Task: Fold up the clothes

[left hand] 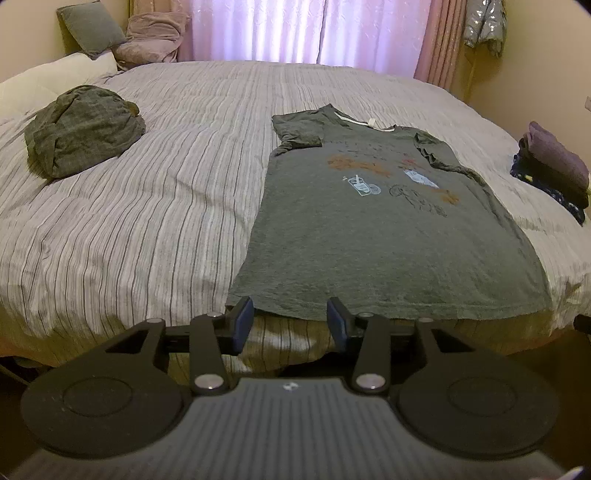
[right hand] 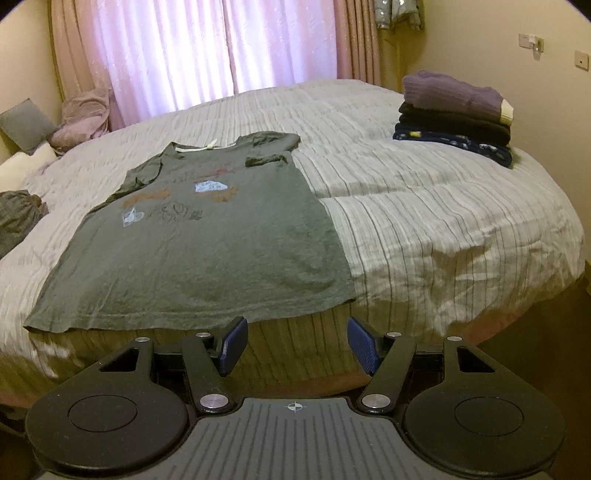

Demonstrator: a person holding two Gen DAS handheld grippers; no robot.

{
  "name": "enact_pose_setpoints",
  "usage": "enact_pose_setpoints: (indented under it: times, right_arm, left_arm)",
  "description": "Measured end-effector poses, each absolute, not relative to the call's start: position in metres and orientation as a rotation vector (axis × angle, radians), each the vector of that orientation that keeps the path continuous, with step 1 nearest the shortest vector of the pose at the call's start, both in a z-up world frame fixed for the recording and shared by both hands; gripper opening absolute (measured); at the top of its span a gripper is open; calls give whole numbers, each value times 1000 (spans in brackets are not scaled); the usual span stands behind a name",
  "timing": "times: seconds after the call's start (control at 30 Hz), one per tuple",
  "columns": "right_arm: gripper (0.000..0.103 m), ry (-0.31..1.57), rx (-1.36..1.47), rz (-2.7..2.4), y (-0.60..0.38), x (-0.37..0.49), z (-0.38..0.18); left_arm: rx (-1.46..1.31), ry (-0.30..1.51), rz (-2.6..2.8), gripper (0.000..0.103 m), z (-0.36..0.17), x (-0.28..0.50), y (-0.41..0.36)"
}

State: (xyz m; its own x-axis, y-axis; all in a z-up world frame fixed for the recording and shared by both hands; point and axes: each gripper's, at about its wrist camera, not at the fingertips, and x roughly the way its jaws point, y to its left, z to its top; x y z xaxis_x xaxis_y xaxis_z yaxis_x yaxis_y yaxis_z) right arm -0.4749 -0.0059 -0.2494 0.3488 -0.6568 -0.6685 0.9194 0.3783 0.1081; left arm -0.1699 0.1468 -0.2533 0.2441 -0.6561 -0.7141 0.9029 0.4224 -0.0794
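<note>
Grey-green and rumpled, a loose heap of cloth (left hand: 83, 129) sits at the far left of the bed, well apart from the grey-green printed T-shirt (left hand: 373, 229) spread flat in the middle, hem toward the near edge, collar toward the window. Both of its sleeves are turned in over the chest. At the far right stands a neat stack of folded clothes (right hand: 456, 114), a purple knit on top.

The left gripper (left hand: 291, 319) hangs just off the hem's left end, jaws parted wide and holding nothing; the right gripper (right hand: 297, 341) hovers beyond the hem's right corner, likewise spread wide and empty. My reading is that the shirt is mid-fold: sleeves in, body still full length. The next move likely calls for each gripper to pinch a hem corner through both layers and carry it toward the collar, keeping the edges square so the thin knit does not drag or bunch.

Underneath is a striped quilted bedspread (left hand: 147, 221), soft and creased, so cloth may cling to it. Pink curtains (right hand: 207, 55) glow behind, cushions (left hand: 92, 29) rest in the far left corner, and a silvery jacket (left hand: 484, 26) hangs on the right.
</note>
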Motion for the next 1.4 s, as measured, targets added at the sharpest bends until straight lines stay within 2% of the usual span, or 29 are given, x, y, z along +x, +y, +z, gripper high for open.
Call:
enact_pose_setpoints:
  times: [0.67,1.4]
  right_arm:
    - [64,699,565,-1072,-32,-458,-273]
    - [64,733,480,-979,-42,-404,-263]
  left_arm:
    - [507,837,-1085,41,-293,-169,110]
    - [449,827,-1062,42,-296,-143,124]
